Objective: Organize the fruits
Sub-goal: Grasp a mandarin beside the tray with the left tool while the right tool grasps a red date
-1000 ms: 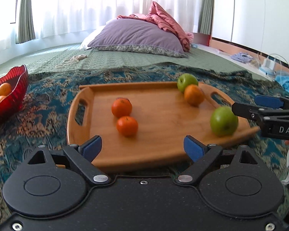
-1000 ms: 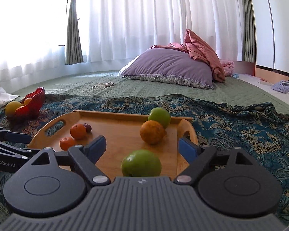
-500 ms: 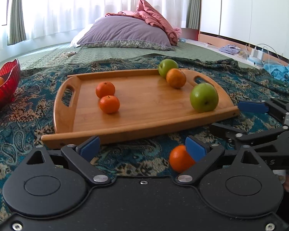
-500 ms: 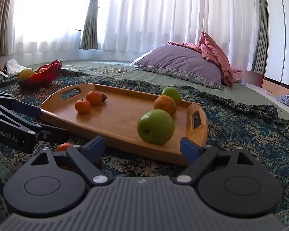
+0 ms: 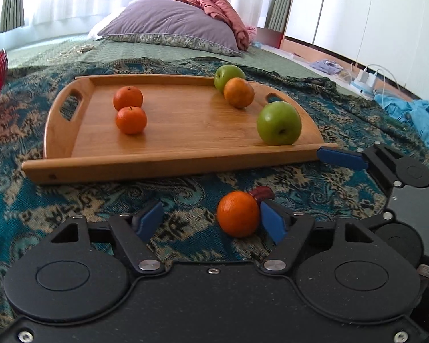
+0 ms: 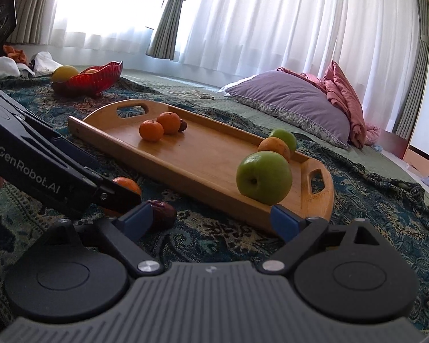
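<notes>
A loose tangerine (image 5: 237,214) lies on the patterned cloth in front of the wooden tray (image 5: 168,165). It sits between the fingers of my left gripper (image 5: 211,223), close to the right pad (image 5: 271,225) and well clear of the left pad. The jaws are closing. A dark red date (image 6: 163,214) lies beside the tangerine (image 6: 127,184), just inside the left pad of my right gripper (image 6: 211,221). Those jaws are opening and hold nothing. The tray carries two tangerines (image 5: 130,120), an orange (image 5: 238,93) and two green apples (image 5: 278,127).
A red bowl (image 6: 91,81) with a yellow fruit (image 6: 64,73) stands far left on the cloth. A purple pillow (image 6: 294,105) and a pink blanket lie behind the tray. Clothes and cables (image 5: 369,77) are at the right. My right gripper's finger (image 5: 340,157) reaches the tray's near right corner.
Both grippers have come down to the cloth in front of the tray. My left jaws have narrowed around the loose tangerine. The date has come into view, and the right gripper has rolled.
</notes>
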Motion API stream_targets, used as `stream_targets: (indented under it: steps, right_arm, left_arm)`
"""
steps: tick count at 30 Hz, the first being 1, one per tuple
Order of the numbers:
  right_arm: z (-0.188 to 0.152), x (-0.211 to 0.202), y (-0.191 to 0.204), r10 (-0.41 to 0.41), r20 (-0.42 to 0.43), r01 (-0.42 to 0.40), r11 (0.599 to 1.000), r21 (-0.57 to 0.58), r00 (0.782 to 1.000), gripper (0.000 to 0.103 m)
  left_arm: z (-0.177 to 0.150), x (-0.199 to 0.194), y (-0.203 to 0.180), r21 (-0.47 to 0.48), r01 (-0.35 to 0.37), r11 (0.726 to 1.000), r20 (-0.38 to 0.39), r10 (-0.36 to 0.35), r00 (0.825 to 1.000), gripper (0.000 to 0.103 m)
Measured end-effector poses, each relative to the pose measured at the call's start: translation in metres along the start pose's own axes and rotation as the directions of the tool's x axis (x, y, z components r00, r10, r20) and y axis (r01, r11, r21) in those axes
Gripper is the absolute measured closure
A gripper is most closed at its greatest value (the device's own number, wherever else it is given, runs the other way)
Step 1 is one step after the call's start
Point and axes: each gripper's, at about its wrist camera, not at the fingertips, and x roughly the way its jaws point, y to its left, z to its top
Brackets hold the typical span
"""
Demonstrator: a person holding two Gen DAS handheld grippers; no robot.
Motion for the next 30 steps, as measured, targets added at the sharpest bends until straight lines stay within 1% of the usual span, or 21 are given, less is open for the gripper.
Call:
stream_targets:
  steps: [2, 3, 5, 7, 9, 13, 16, 22, 24, 27, 30]
  right_arm:
    - [-0.001, 0.001, -0.001, 0.002, -0.004, -0.002, 1.0, 0.01, 1.0, 0.007]
    - [-0.002, 0.001, -0.002, 0.007, -0.006, -0.007, 1.0, 0.018, 1.0, 0.007]
    - [-0.003, 0.003, -0.005, 0.015, -0.012, -0.015, 0.999, 0.034, 1.0, 0.007]
    - [-0.003, 0.004, -0.006, 0.017, -0.017, -0.017, 0.999, 0.04, 1.0, 0.007]
    - [-0.003, 0.005, -0.006, 0.019, -0.02, -0.018, 0.999, 0.038, 1.0, 0.007]
    - [-0.004, 0.006, -0.001, 0.021, -0.02, -0.021, 1.0, 0.002, 1.0, 0.007]
    - [-0.004, 0.006, 0.002, 0.014, -0.016, -0.014, 1.0, -0.016, 1.0, 0.007]
    - [-0.004, 0.005, 0.002, 0.011, -0.014, -0.011, 1.0, -0.014, 1.0, 0.006]
    - [-0.004, 0.005, 0.002, 0.009, -0.013, -0.009, 1.0, -0.019, 1.0, 0.006]
    - [-0.004, 0.004, 0.003, 0.006, -0.012, -0.007, 1.0, -0.025, 1.0, 0.006]
    - [-0.004, 0.004, 0.003, 0.005, -0.012, -0.005, 1.0, -0.025, 1.0, 0.006]
  left_arm:
    - [-0.001, 0.0, 0.0, 0.003, 0.008, 1.0, 0.002, -0.008, 1.0, 0.035]
    - [-0.001, 0.0, 0.0, 0.003, 0.015, 1.0, 0.0, -0.015, 1.0, 0.039]
    - [0.0, 0.0, -0.001, -0.002, 0.037, 0.999, -0.006, -0.037, 0.999, 0.049]
    - [0.001, -0.001, -0.003, -0.009, 0.06, 0.998, -0.006, -0.06, 0.998, 0.064]
    - [0.002, -0.004, -0.006, -0.007, 0.065, 0.998, 0.005, -0.065, 0.998, 0.073]
    - [0.005, -0.006, -0.01, 0.014, 0.021, 1.0, 0.024, -0.021, 0.999, 0.073]
    - [0.004, -0.005, -0.009, 0.016, -0.003, 1.0, 0.023, 0.003, 1.0, 0.073]
    - [-0.001, -0.009, -0.009, 0.043, -0.015, 0.999, 0.03, 0.014, 0.999, 0.073]
    - [-0.002, -0.007, -0.011, 0.056, -0.013, 0.998, 0.02, 0.012, 1.0, 0.072]
    - [-0.002, 0.0, -0.012, 0.052, -0.012, 0.999, -0.016, 0.013, 1.0, 0.072]
    - [-0.002, 0.003, -0.013, 0.044, -0.014, 0.999, -0.011, 0.014, 1.0, 0.072]
